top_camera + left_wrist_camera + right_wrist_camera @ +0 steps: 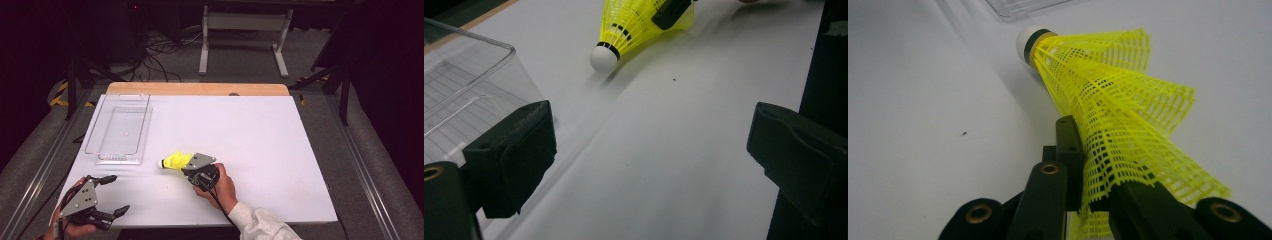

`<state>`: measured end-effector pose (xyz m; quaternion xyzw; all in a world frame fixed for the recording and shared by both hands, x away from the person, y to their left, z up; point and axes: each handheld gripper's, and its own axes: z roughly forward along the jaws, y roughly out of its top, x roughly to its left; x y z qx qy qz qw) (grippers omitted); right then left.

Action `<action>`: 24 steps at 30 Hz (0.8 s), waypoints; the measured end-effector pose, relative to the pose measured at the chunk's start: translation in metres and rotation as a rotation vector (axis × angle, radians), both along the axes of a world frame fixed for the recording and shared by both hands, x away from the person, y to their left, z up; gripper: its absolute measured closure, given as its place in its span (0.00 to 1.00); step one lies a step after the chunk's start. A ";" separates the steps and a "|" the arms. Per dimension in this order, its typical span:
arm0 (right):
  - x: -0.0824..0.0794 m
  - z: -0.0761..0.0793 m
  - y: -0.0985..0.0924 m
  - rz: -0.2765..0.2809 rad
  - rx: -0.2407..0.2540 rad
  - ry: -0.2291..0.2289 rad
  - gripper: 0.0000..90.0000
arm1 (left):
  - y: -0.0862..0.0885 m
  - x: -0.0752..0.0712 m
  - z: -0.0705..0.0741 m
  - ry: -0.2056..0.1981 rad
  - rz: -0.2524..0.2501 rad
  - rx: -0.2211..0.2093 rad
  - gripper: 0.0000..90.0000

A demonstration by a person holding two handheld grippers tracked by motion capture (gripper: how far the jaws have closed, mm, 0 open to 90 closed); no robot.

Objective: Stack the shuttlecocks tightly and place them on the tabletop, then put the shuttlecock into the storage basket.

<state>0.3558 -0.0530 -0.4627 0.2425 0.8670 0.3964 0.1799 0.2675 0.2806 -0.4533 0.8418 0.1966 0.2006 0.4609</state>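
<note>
The white table (260,145) carries a clear plastic tray (120,129) toward its far left and, near the front middle, a yellow shuttlecock (176,160). The shuttlecock lies just beside the tray's near end, its white cork tip pointing at the tray and its mesh skirt pinched flat in the right claw (1093,192), which is clenched on it. The left claw (111,195) rests at the front left corner, jaws spread wide and released, well apart from the shuttlecock.

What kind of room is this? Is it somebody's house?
Probably not a house; it looks like a lab or workshop. A white table stands on a grey floor with loose cables behind it, and a person holds a right gripper shut on a yellow shuttlecock.
</note>
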 end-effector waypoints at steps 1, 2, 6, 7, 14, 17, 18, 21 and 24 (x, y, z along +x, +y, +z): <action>0.000 0.000 0.000 -0.003 0.001 -0.001 0.98 | 0.000 0.000 0.000 0.000 0.000 0.001 0.07; 0.000 0.001 -0.001 -0.004 0.002 -0.002 0.98 | 0.000 0.000 0.000 0.001 -0.001 0.000 0.07; 0.000 0.002 -0.002 0.002 0.007 0.002 0.98 | 0.000 0.000 0.000 -0.002 -0.003 0.000 0.07; 0.000 0.003 -0.002 0.003 0.008 -0.002 0.98 | 0.000 0.000 0.000 -0.001 -0.003 -0.001 0.07; 0.000 0.007 -0.004 0.014 0.013 -0.015 0.98 | 0.000 -0.002 0.001 -0.010 0.001 0.003 0.07; -0.001 0.007 -0.005 0.011 0.013 -0.016 0.98 | 0.000 -0.002 0.001 -0.008 -0.001 0.006 0.07; -0.001 0.007 -0.006 0.011 0.014 -0.015 0.98 | -0.001 -0.002 0.001 -0.009 0.000 0.008 0.07; -0.001 0.009 -0.007 0.015 0.018 -0.019 0.98 | -0.001 -0.002 0.002 -0.012 -0.001 0.011 0.07; -0.002 0.011 -0.008 0.022 0.023 -0.021 0.98 | -0.001 -0.002 0.001 -0.011 0.000 0.010 0.07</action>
